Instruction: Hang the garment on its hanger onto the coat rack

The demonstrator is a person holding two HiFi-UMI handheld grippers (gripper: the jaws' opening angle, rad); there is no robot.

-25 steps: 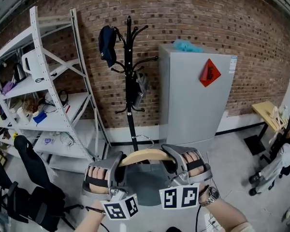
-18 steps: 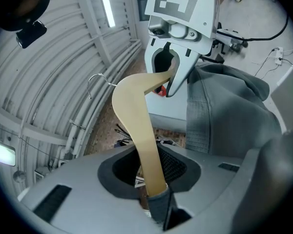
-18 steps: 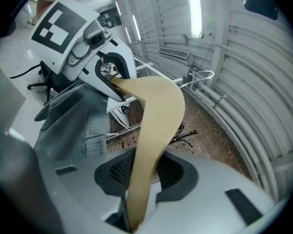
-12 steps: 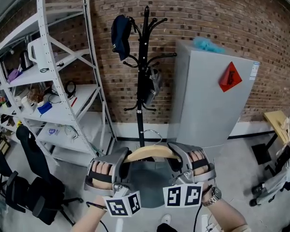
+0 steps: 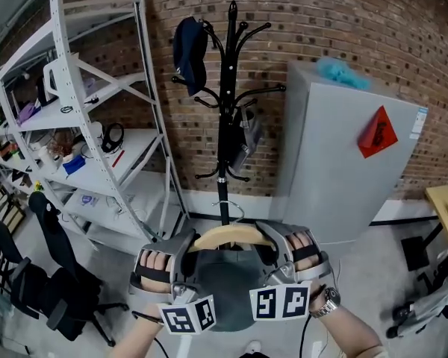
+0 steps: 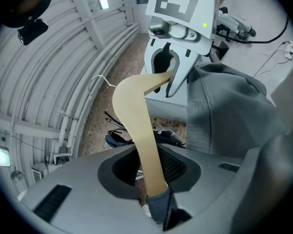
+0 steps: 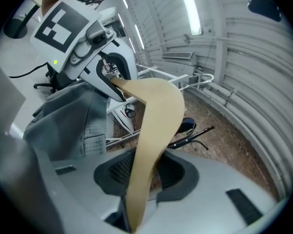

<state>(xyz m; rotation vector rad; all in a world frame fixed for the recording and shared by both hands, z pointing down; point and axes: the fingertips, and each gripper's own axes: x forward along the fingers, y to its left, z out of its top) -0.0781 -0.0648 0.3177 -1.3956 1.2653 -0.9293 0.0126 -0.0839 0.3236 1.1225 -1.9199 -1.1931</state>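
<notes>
Low in front of us, near our body, we hold the wooden hanger level between both tools, with the grey garment draped below it. Our left gripper is closed partway on the hanger's left end: in the left gripper view the wood runs down between its jaws and is pinched there. Our right gripper has the right end in the same way. Its jaws have just been opening slightly, yet the wood sits between them with the pads against it. Both tools point level toward the far wall. The hanger's wire hook stands up from the middle, on no peg. Straight ahead on the far side, against the brick wall, stands the black coat rack, apart from the hanger. A dark blue item hangs on one of its upper left pegs. Left of the rack is a white shelving unit, and right of it is a grey cabinet.
</notes>
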